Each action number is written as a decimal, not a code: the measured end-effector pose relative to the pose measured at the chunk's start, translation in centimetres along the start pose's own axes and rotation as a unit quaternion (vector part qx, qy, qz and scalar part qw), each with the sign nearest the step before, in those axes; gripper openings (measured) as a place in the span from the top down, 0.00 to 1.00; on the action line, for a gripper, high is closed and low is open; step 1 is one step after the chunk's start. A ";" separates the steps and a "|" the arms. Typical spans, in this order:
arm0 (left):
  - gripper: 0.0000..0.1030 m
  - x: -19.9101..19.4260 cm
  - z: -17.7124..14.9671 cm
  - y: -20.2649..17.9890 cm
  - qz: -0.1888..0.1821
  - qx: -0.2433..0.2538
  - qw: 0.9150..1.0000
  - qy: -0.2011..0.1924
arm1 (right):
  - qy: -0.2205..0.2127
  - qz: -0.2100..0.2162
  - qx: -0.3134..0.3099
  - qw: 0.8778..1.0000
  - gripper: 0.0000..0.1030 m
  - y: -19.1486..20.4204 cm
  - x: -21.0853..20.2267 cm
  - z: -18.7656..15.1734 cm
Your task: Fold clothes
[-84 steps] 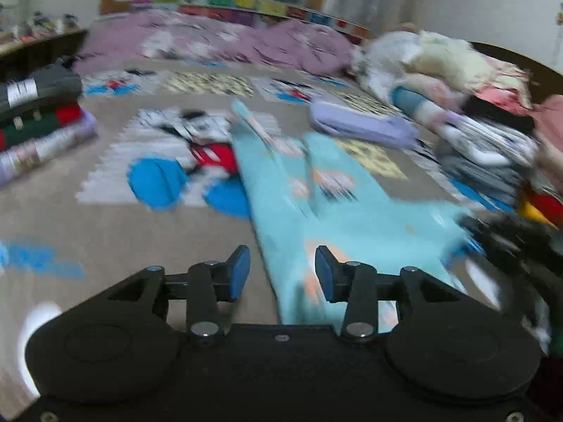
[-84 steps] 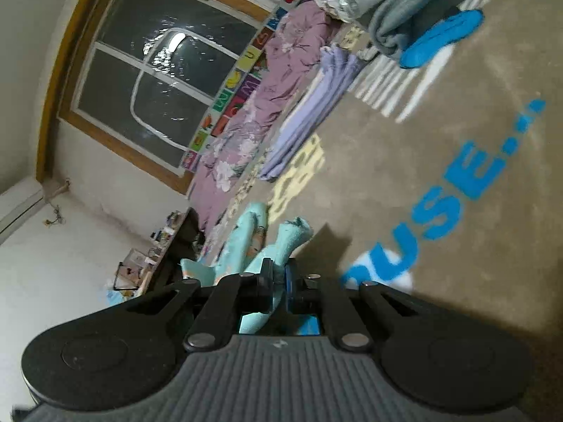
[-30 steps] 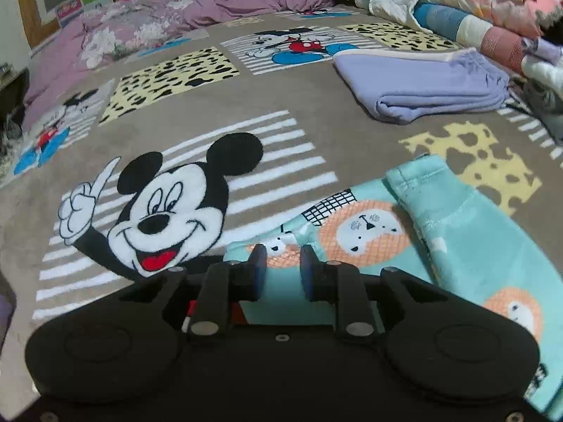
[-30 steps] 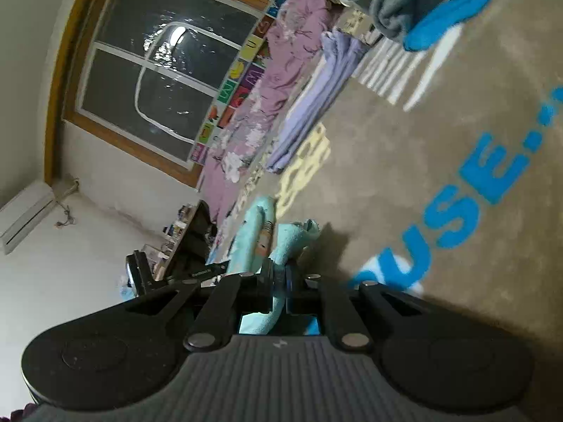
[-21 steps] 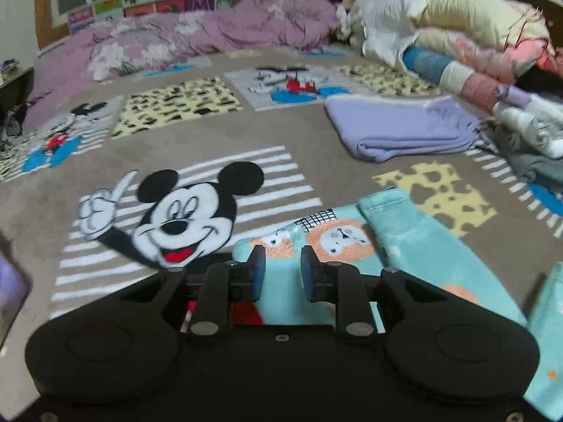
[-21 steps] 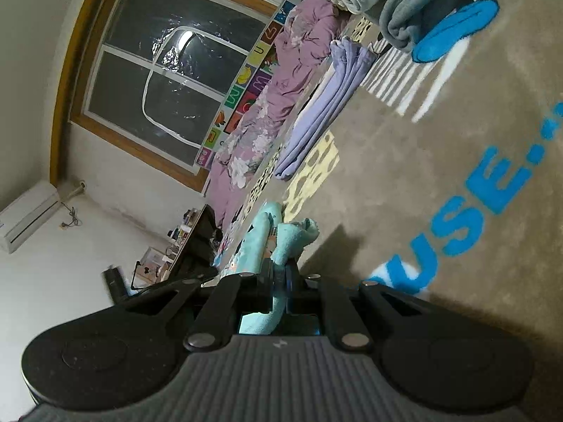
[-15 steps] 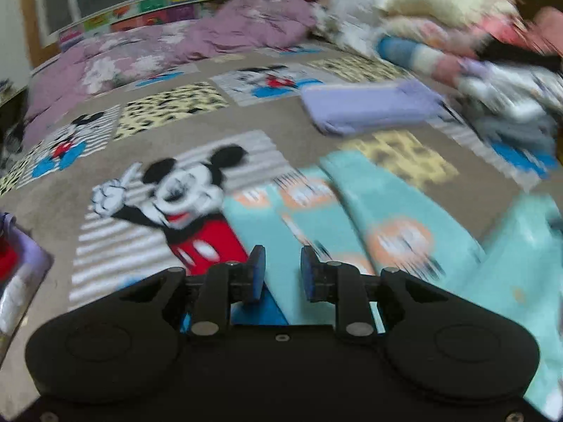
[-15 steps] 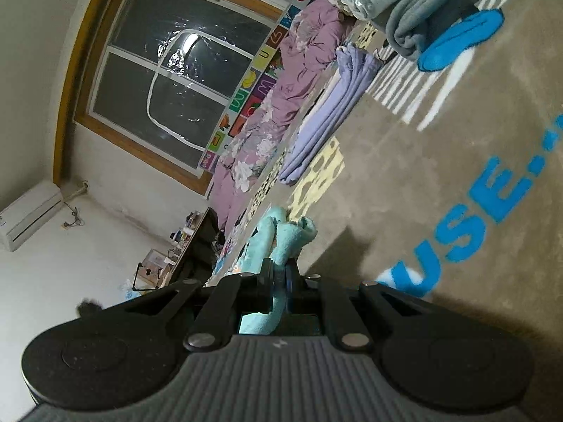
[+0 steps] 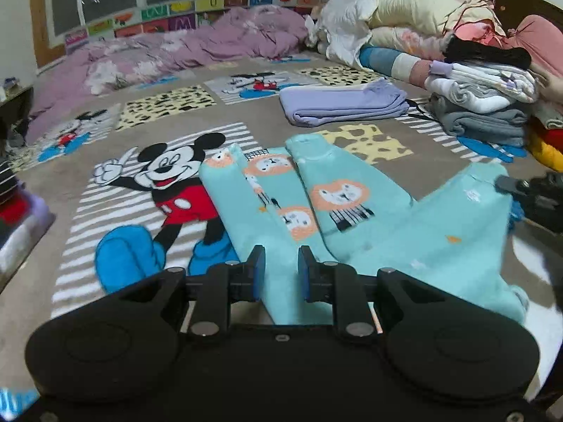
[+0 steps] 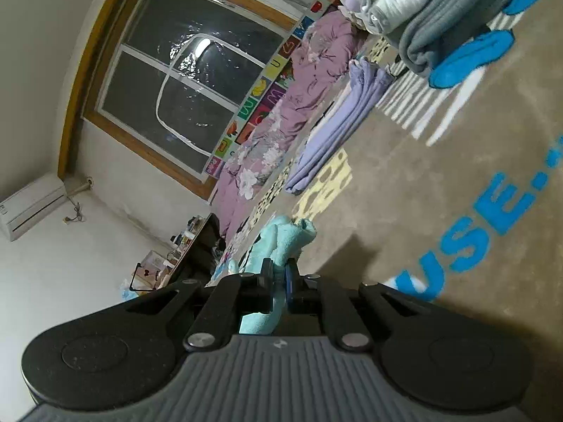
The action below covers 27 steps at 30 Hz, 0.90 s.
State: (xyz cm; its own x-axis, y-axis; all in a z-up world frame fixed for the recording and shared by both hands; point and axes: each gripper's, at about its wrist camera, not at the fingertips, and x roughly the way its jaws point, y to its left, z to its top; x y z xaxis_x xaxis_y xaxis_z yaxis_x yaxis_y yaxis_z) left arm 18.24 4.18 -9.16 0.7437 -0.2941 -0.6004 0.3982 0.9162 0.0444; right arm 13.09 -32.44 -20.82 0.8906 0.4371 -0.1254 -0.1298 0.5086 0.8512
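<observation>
On the bed, seen from our left wrist camera, a pair of turquoise pants [image 9: 316,207] printed with orange lions lies spread across a brown Mickey Mouse blanket [image 9: 165,176], its two legs pointing away from us toward the window. Our left tool [image 9: 278,274] hovers low over the near end of the left leg, its blue-padded fingers [image 9: 258,274] parted with the fabric showing through the gap, not gripping anything. Beyond the pants rests a folded lilac garment [image 9: 343,105], and to the right stands a stack of folded clothes [image 9: 482,105] in grey and white. A rumpled purple quilt [image 9: 183,52] fills the far side of the bed. At the right edge, part of our right tool [image 9: 535,197] meets the waist end of the pants. From our right wrist camera, tilted sharply, our right tool [image 10: 278,279] is pinched tight on a bunched fold of the turquoise pants [image 10: 281,242], which rises between its fingers. Blue lettering [image 10: 492,225] on the blanket runs to the right, and a dark window [image 10: 190,81] shows behind.
</observation>
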 end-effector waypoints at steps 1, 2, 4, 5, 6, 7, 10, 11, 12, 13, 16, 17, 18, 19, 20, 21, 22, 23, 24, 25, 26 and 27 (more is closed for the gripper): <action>0.83 0.4 -0.7 -0.4 -0.003 -0.002 1.000 0.009 | 0.000 0.001 0.000 1.000 0.92 0.0 0.0 0.0; 0.83 1.5 -1.5 -1.1 -0.001 0.008 1.000 0.030 | -0.001 0.002 0.000 1.000 0.92 0.0 0.0 0.0; 0.83 2.5 -2.6 -2.9 0.023 0.062 0.997 0.039 | 0.000 0.000 0.002 1.000 0.92 -0.1 0.1 0.0; 0.83 2.1 -2.7 -3.4 0.033 0.080 0.996 0.029 | 0.000 0.000 0.003 1.000 0.92 -0.1 0.2 0.0; 0.83 1.2 -2.5 -3.4 0.034 0.073 0.997 0.015 | 0.000 -0.002 0.002 1.000 0.92 -0.1 0.2 0.0; 0.83 0.1 -2.4 -3.3 0.029 0.057 0.998 0.002 | -0.001 -0.003 0.001 1.000 0.92 0.0 0.2 0.0; 0.83 -2.8 -3.7 -3.7 0.008 0.039 0.999 -0.018 | -0.002 -0.008 0.001 1.000 0.92 0.4 0.1 0.0; 0.83 -3.3 -4.5 -3.8 0.000 0.029 0.999 -0.020 | -0.003 -0.010 0.005 1.000 0.92 0.6 0.1 0.0; 0.83 -3.8 -5.3 -3.9 -0.008 0.020 1.000 -0.023 | -0.003 -0.012 0.008 1.000 0.92 0.7 0.1 0.0; 0.83 -3.5 -6.2 -4.2 -0.016 0.021 1.000 -0.015 | -0.005 -0.013 0.017 1.000 0.92 0.8 0.1 0.0; 0.83 -3.3 -7.9 -5.3 -0.021 0.038 0.999 -0.013 | -0.004 -0.029 0.009 1.000 0.92 1.7 0.2 0.2; 0.83 -4.2 -7.6 -4.9 -0.033 0.022 0.999 -0.022 | -0.003 -0.035 0.006 0.999 0.92 2.1 0.3 0.3; 0.82 -5.2 -7.4 -4.5 -0.045 0.010 0.998 -0.038 | -0.002 -0.040 0.003 0.999 0.92 2.6 0.4 0.5; 0.76 -6.1 -7.3 -4.2 -0.056 0.012 0.997 -0.051 | -0.001 -0.046 -0.001 0.999 0.92 3.0 0.4 0.7; 0.56 -6.9 -7.2 -4.0 -0.066 0.020 0.996 -0.061 | -0.001 -0.051 -0.004 0.999 0.92 3.5 0.5 0.9; 0.46 -7.6 -7.4 -4.1 -0.072 0.030 0.994 -0.070 | 0.000 -0.053 -0.009 0.999 0.92 4.1 0.5 1.1; 0.40 -8.1 -7.7 -4.3 -0.077 0.041 0.993 -0.080 | 0.001 -0.055 -0.013 0.998 0.92 4.7 0.6 1.4; 0.40 -8.4 -8.0 -4.5 -0.085 0.052 0.992 -0.083 | 0.001 -0.055 -0.019 0.998 0.92 5.3 0.8 1.6; 0.40 -8.2 -8.3 -4.7 -0.087 0.059 0.991 -0.080 | 0.002 -0.056 -0.024 0.998 0.92 6.0 0.9 1.8; 0.40 -7.9 -8.5 -4.8 -0.087 0.063 0.991 -0.077 | 0.002 -0.058 -0.030 0.998 0.92 6.8 1.2 2.0; 0.40 -7.5 -8.7 -4.9 -0.087 0.068 0.991 -0.073 | 0.002 -0.060 -0.034 0.998 0.92 7.4 1.5 2.2; 0.40 -7.1 -8.9 -4.9 -0.090 0.065 0.991 -0.071 | 0.003 -0.060 -0.037 0.997 0.92 8.2 1.7 2.4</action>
State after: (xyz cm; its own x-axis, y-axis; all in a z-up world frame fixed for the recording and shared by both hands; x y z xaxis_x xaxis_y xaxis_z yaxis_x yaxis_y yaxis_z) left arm 6.24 4.21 -12.18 0.7185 -0.4930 -0.4907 0.5899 0.8057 0.0542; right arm 14.60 -29.29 -12.89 0.8994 0.3735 -0.2271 -0.0545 0.6112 0.7896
